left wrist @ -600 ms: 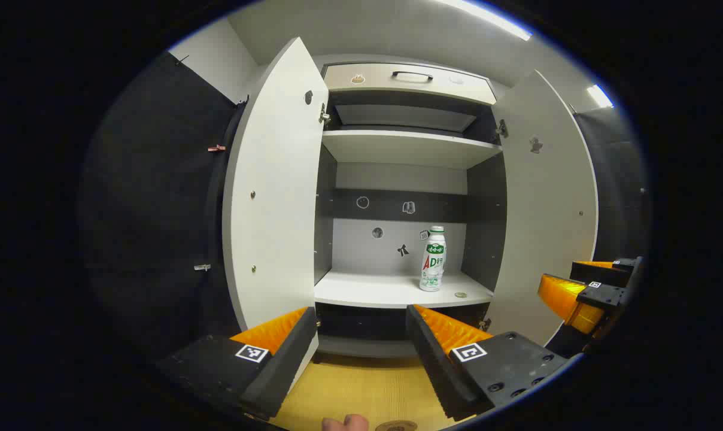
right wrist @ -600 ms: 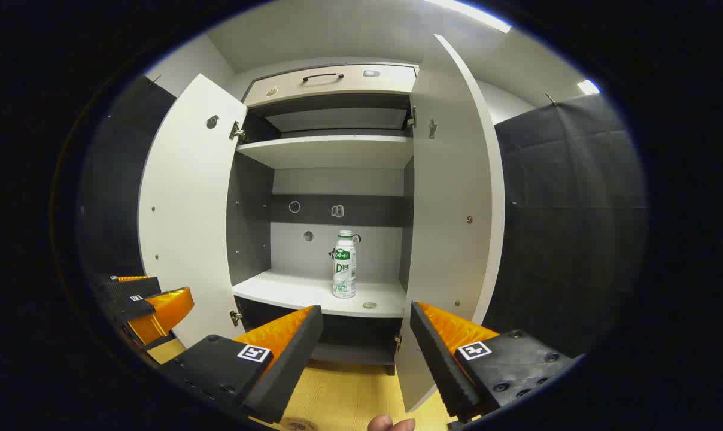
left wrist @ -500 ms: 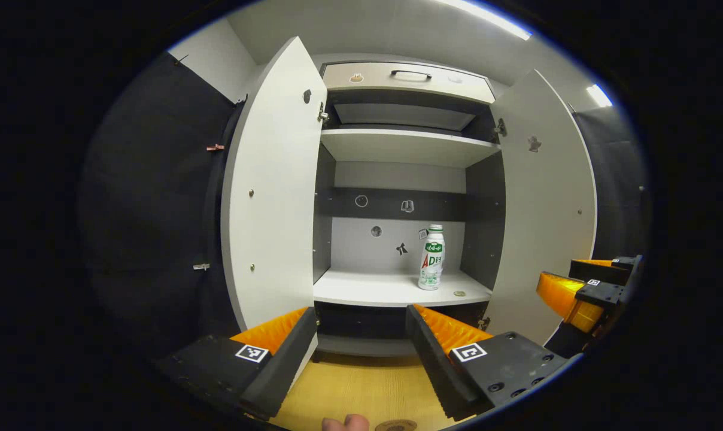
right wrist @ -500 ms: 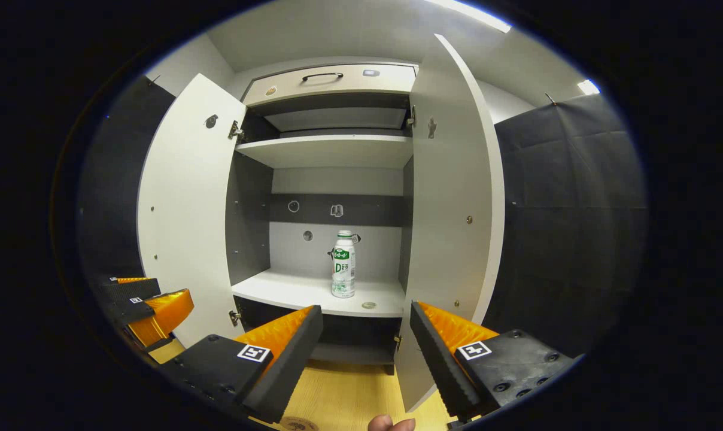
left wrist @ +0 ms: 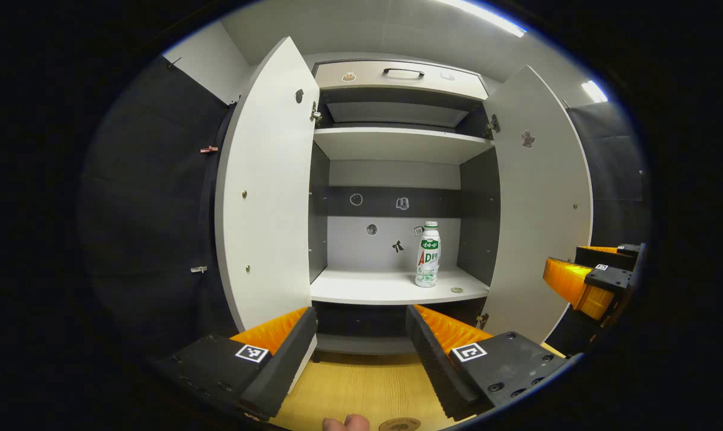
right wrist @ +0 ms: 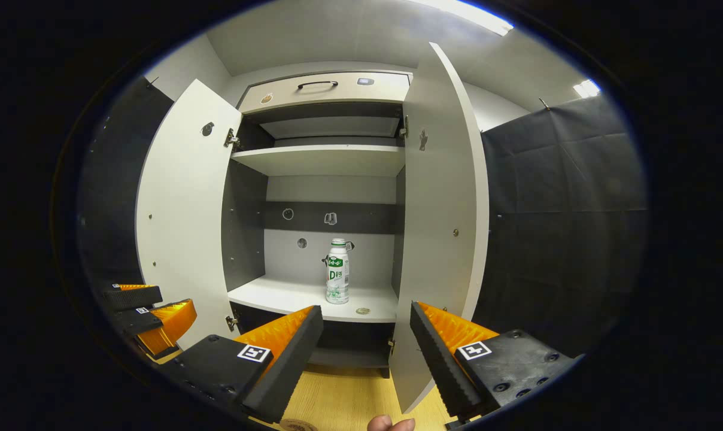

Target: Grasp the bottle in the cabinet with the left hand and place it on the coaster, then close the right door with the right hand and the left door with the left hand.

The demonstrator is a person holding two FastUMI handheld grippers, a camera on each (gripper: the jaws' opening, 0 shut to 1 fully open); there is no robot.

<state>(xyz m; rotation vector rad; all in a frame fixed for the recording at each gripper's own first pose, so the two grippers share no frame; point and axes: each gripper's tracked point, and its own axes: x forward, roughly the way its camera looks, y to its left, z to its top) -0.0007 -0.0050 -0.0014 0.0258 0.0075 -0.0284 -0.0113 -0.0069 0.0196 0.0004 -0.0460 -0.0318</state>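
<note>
Left gripper view: the left gripper (left wrist: 361,341) hangs with fingers spread, nothing between them, over the wooden tabletop (left wrist: 361,389) — a round coaster (left wrist: 399,424) lies at the near edge. The right gripper (right wrist: 366,341) gapes too. Beyond, both cabinet doors stand open — the bottle (left wrist: 427,262) stands upright on the lower shelf (left wrist: 373,290).

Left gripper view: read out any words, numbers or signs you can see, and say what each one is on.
Bottle: its print is too small and blurred to read reliably.
Left gripper: square coded tags, no words.
Stickers on the cabinet's back wall: small pictures, no legible text.
</note>
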